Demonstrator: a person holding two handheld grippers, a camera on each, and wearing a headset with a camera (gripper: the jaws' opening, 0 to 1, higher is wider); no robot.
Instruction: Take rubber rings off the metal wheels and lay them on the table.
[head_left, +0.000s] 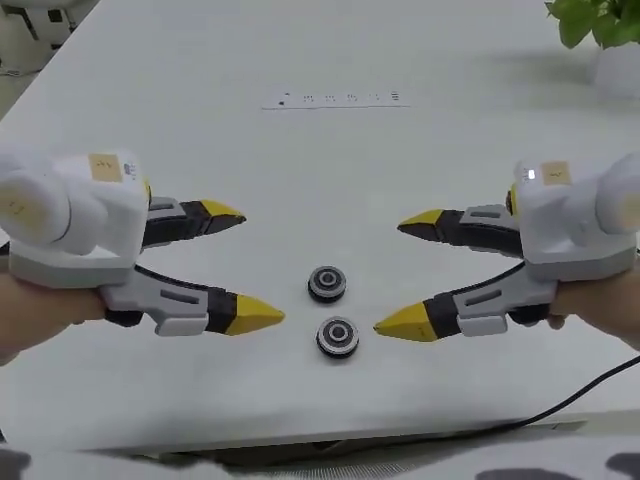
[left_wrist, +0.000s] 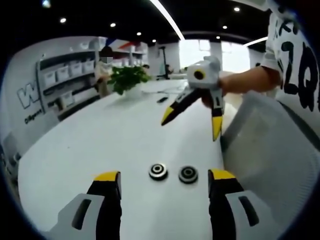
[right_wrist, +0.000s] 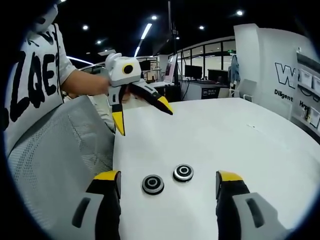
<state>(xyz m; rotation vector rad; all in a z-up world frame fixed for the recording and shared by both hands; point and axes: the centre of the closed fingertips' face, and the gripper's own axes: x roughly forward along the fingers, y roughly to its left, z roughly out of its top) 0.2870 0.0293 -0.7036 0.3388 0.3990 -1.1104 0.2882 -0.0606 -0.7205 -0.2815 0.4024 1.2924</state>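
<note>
Both claws hang wide open and empty: my left gripper (head_left: 262, 267) sits to the left of the near wheel (head_left: 338, 337) and my right gripper (head_left: 387, 275) to its right, neither touching it. The far wheel (head_left: 327, 284) lies flat on the table (head_left: 300, 180) just beyond the near wheel. I judge each wheel stiff, dense and apt to slide. Its dark rubber ring (head_left: 321, 338) looks soft and stretchy, so I'd pin the hub with one tip and peel at the rim.

A white power strip (head_left: 335, 98) lies flat on the tabletop (head_left: 200, 60). A leafy green plant (head_left: 595, 20) stands well to the right of the power strip. A black cable (head_left: 590, 398) trails far nearer than the strip, at the edge.
</note>
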